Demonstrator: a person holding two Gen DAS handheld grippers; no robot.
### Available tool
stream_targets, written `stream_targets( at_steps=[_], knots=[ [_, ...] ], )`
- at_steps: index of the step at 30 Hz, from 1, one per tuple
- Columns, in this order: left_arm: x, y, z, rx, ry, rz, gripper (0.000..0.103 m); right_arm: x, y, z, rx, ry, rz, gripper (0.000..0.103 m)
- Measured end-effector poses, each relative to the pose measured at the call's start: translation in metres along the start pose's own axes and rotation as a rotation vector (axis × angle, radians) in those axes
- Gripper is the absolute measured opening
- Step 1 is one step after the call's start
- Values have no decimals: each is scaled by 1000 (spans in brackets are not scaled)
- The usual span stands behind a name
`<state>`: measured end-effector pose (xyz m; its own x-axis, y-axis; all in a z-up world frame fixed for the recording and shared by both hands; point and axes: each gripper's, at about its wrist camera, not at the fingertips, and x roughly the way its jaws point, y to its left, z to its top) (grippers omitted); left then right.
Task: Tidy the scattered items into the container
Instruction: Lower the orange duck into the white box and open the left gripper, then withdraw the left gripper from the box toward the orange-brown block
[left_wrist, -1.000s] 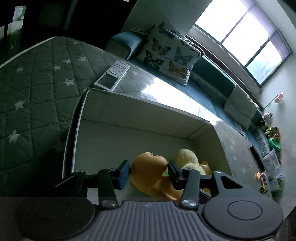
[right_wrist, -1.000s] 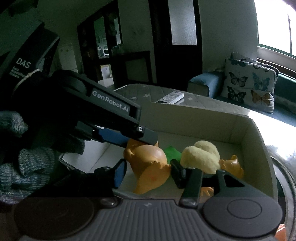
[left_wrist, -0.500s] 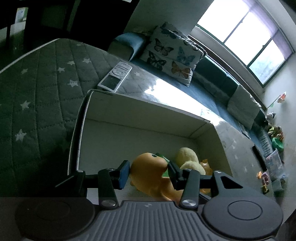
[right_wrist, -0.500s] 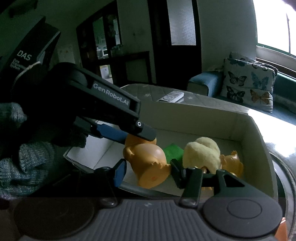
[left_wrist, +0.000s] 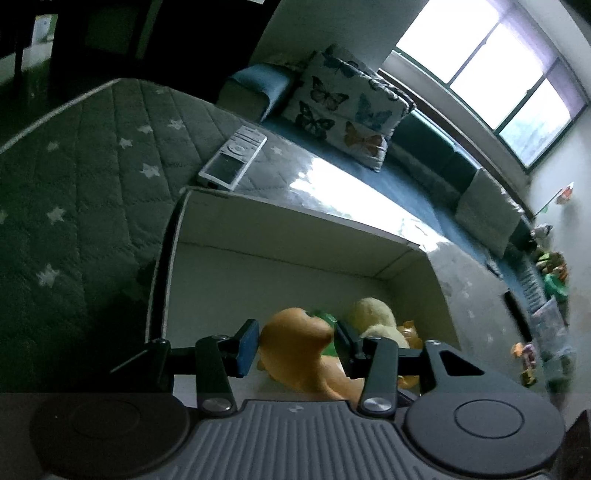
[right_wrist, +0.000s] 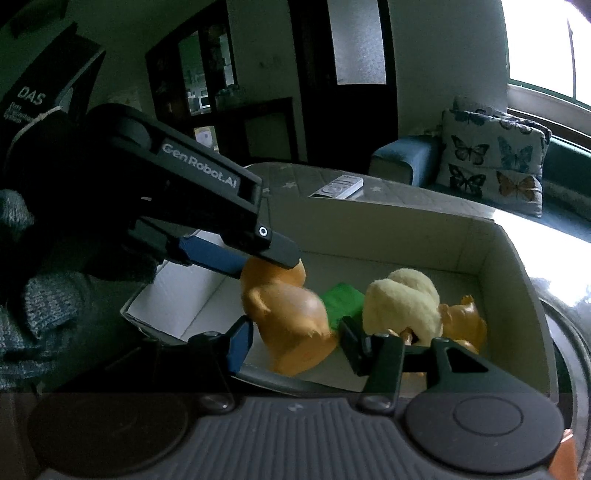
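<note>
I see a grey quilted mattress (left_wrist: 92, 177) with white stars. On it rests an open white box (left_wrist: 280, 229), and a white remote (left_wrist: 232, 157) lies just beyond its far rim.

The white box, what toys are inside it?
Inside the white box: an orange rubber toy held by the left gripper, a green block, a yellow plush and a smaller orange figure. The toys hide whatever lies beneath them.
</note>
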<state>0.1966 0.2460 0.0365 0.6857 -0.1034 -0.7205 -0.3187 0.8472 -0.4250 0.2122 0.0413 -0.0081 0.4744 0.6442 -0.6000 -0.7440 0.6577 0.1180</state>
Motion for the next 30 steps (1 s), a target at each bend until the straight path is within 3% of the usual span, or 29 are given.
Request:
stream_targets(
  at_steps=[4,10,30],
  knots=[
    [-3,4,3,-35,4,-42,47,1,2,0,5,5,4,48],
    [-7,-1,0,-9,-5,-20,47,-3,2,0,-3,-2,-4,48],
    [-21,-49,-34,135,-74,-19,47,-54,-12,-14,0,-55,-65,49]
  ],
)
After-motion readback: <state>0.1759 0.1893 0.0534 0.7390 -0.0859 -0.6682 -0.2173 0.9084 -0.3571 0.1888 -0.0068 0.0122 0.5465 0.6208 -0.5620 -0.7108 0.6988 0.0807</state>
